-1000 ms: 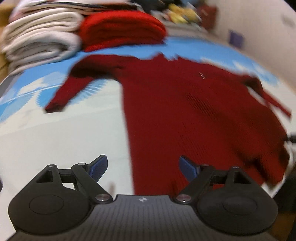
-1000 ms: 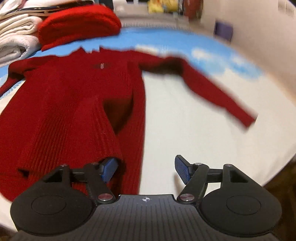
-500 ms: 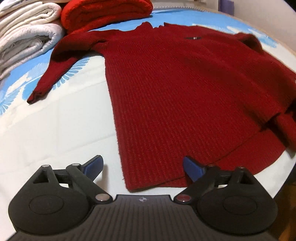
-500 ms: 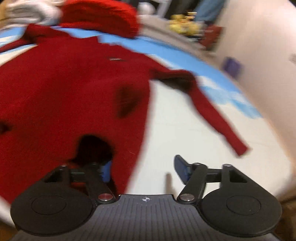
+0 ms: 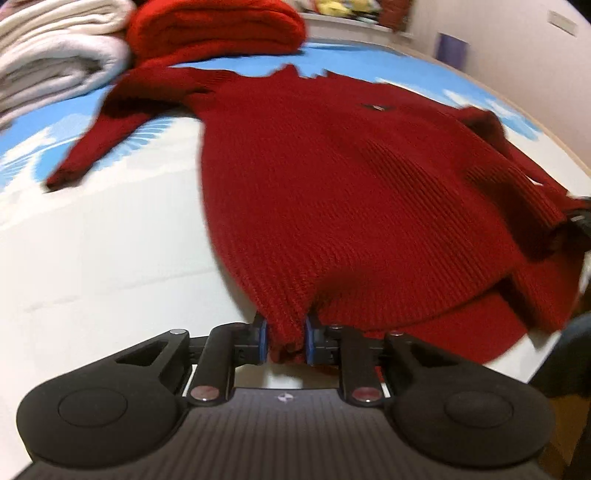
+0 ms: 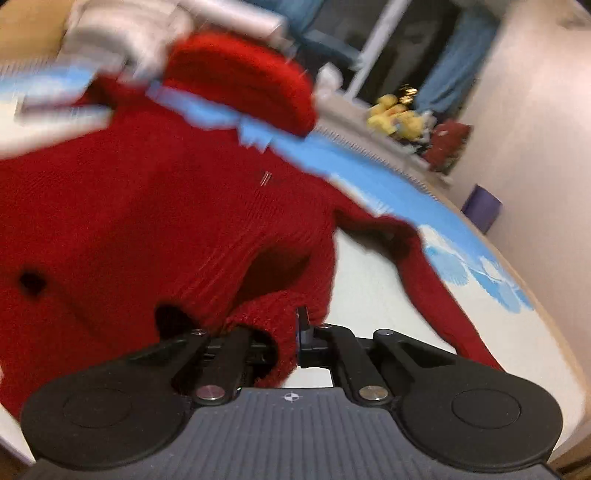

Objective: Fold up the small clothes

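The sweater (image 5: 332, 206) lies spread on the bed (image 5: 110, 258), with folded blankets (image 5: 55, 55) stacked behind it.

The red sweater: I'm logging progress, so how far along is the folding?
Done: the sweater lies spread flat, and a folded red knit sits behind it. In hand: the left gripper and right gripper have just closed on the hem's two corners. Left: every fold; both sleeves are still out.

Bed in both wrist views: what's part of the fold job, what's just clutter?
In the job:
dark red sweater
left claw, shut on its hem
right claw, shut on its hem

Lying about:
folded red knit
white blankets
yellow plush toys
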